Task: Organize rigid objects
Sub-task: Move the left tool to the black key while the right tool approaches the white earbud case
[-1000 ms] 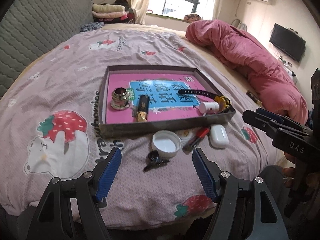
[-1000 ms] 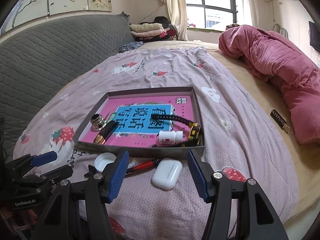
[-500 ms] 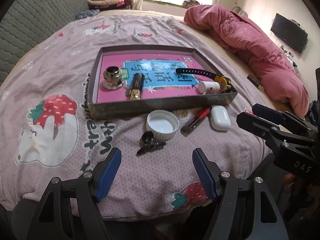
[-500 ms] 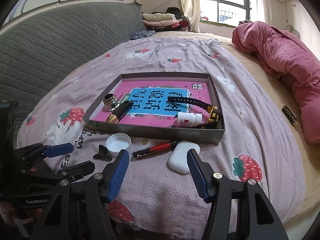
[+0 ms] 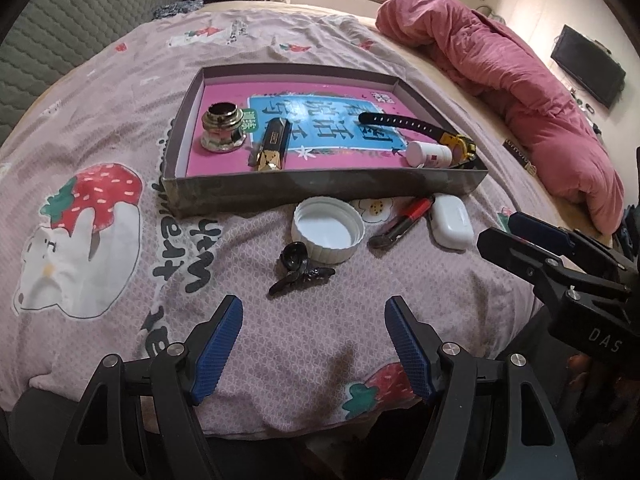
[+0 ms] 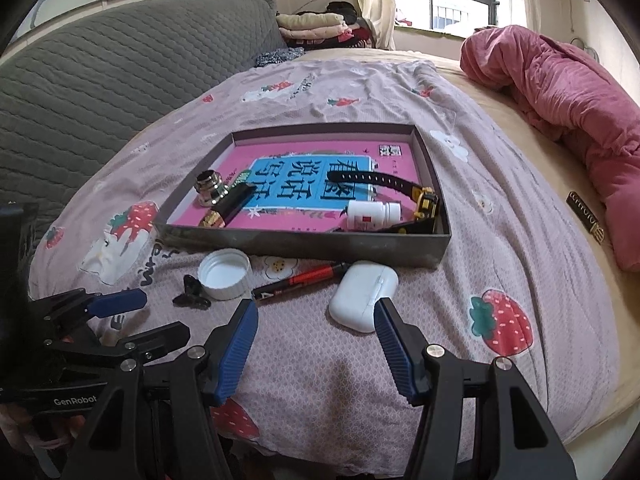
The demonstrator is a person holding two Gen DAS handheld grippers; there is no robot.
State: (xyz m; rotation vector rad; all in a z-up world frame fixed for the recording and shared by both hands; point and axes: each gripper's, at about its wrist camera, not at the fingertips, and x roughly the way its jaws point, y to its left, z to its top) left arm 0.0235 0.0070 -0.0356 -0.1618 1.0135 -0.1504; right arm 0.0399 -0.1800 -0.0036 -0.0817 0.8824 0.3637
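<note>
A shallow grey box (image 5: 320, 192) with a pink and blue floor lies on the bedspread; inside are a metal cap (image 5: 223, 128), a black and gold lighter (image 5: 273, 148), a black strap with a yellow buckle (image 5: 416, 126) and a small white bottle (image 5: 430, 155). In front of the box lie a white lid (image 5: 327, 233), a black clip (image 5: 298, 274), a red and black pen (image 5: 402, 222) and a white earbud case (image 5: 451, 222). My left gripper (image 5: 314, 324) hovers open just short of the clip. My right gripper (image 6: 316, 320) stands open beside the earbud case (image 6: 362, 294).
A pink quilt (image 6: 560, 92) is bunched along the right side of the bed. A grey quilted headboard (image 6: 100, 76) runs along the left. A small dark bar (image 6: 586, 218) lies near the quilt. Folded clothes (image 6: 316, 26) sit at the far end.
Both grippers have sunk and tipped further down toward the loose items in front of the box, which now look larger and closer. Nothing on the bed has moved.
</note>
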